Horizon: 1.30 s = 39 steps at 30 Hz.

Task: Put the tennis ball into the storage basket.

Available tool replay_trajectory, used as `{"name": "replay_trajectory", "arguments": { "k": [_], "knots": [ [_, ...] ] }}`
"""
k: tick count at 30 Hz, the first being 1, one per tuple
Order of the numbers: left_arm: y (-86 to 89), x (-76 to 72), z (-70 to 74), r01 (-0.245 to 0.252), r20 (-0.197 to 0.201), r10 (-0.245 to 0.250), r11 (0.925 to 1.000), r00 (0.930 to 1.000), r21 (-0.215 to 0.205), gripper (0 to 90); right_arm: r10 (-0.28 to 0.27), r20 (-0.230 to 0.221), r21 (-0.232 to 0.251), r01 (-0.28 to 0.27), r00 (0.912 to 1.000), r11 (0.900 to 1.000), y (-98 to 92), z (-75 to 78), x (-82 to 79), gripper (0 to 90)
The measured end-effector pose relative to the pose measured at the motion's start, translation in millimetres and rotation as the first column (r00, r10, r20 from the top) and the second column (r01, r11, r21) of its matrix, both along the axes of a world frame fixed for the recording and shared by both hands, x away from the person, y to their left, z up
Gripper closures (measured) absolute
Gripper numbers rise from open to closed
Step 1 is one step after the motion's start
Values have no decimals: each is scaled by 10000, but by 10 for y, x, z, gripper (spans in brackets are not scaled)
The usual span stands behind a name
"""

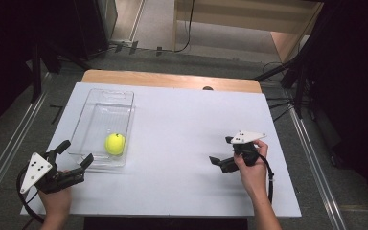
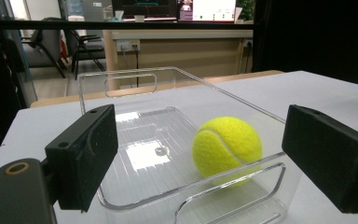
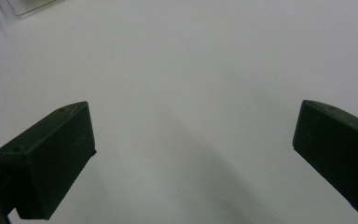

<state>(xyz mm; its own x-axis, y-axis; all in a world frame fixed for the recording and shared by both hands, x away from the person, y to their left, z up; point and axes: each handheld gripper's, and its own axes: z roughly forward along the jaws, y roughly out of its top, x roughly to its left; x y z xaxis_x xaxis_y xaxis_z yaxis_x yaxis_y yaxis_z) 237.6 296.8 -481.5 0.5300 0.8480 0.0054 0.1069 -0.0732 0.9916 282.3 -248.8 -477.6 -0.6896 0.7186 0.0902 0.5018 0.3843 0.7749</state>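
Note:
A yellow tennis ball (image 1: 115, 143) lies in the near end of a clear plastic tray (image 1: 109, 91) on the left of the white table top (image 1: 187, 120). My left gripper (image 1: 76, 153) is open just short of the tray's near left corner, pointing at it. In the left gripper view the ball (image 2: 227, 147) sits behind the tray's near handle wall (image 2: 228, 186), between the spread jaws of the left gripper (image 2: 209, 158), which touch nothing. My right gripper (image 1: 221, 150) is open above bare table on the right, its jaws aimed left; in its own view the right gripper (image 3: 196, 149) holds nothing.
A corner of the tray (image 3: 28, 7) shows at the top left of the right gripper view. A wooden strip (image 1: 172, 79) edges the table's far side. Dark stands and cables (image 1: 287, 76) flank the table on the floor.

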Motion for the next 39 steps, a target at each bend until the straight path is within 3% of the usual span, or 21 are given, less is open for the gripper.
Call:
{"name": "replay_trajectory", "arguments": {
  "k": [15, 39],
  "knots": [
    [-1, -3, 1, -17, -7, 17, 10000, 10000, 24, 111, -522, 499, 351, 504, 9974, 9981, -249, -77, -167, 0],
    [-1, -3, 0, -16, 15, 16, 10000, 10000, 11, 111, -1158, 835, 1232, 1051, 9898, 9868, -561, -189, -369, 0]
  ]
}}
